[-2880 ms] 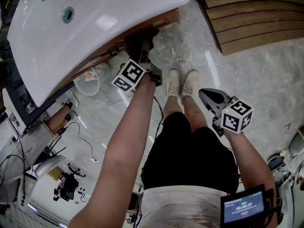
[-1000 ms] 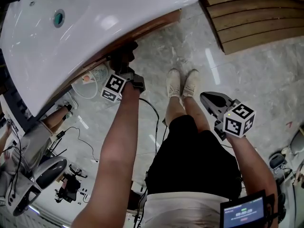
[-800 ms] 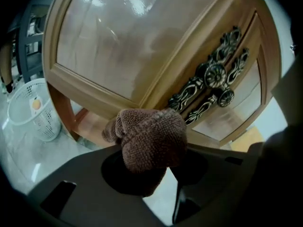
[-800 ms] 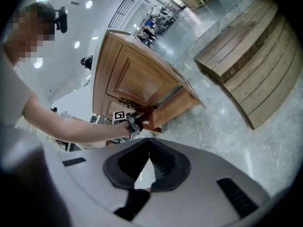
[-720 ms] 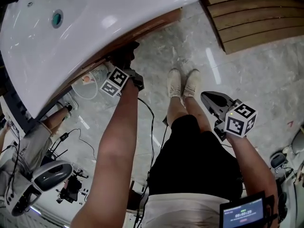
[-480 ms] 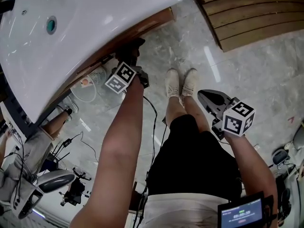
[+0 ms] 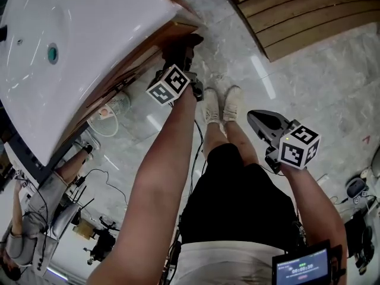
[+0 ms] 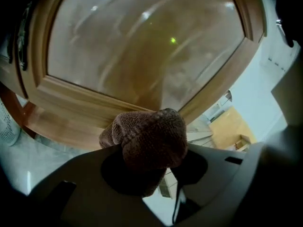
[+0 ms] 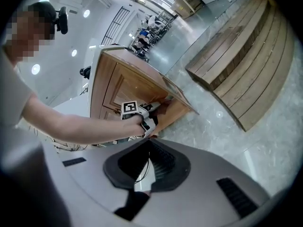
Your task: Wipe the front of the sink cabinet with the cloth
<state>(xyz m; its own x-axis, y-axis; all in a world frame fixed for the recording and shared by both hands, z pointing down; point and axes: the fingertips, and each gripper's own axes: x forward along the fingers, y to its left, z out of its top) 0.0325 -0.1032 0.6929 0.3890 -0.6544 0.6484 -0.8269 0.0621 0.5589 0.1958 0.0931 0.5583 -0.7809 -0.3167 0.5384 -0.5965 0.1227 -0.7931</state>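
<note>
The white sink tops a wooden cabinet at the upper left of the head view. My left gripper is shut on a brown knitted cloth and presses it against the cabinet's front near its right corner. In the left gripper view the cloth bulges out between the jaws, just below the framed door panel. My right gripper hangs apart over the floor by the person's right leg, shut and holding nothing. From the right gripper view, the left gripper shows at the cabinet front.
Wooden steps rise at the upper right. The person's shoes stand on marble floor close to the cabinet. A white round fan and cables lie on the floor at left, near another person's leg.
My left gripper slid the cloth to the right along the cabinet front, toward its right corner. The head view shifted. The right gripper stayed put.
</note>
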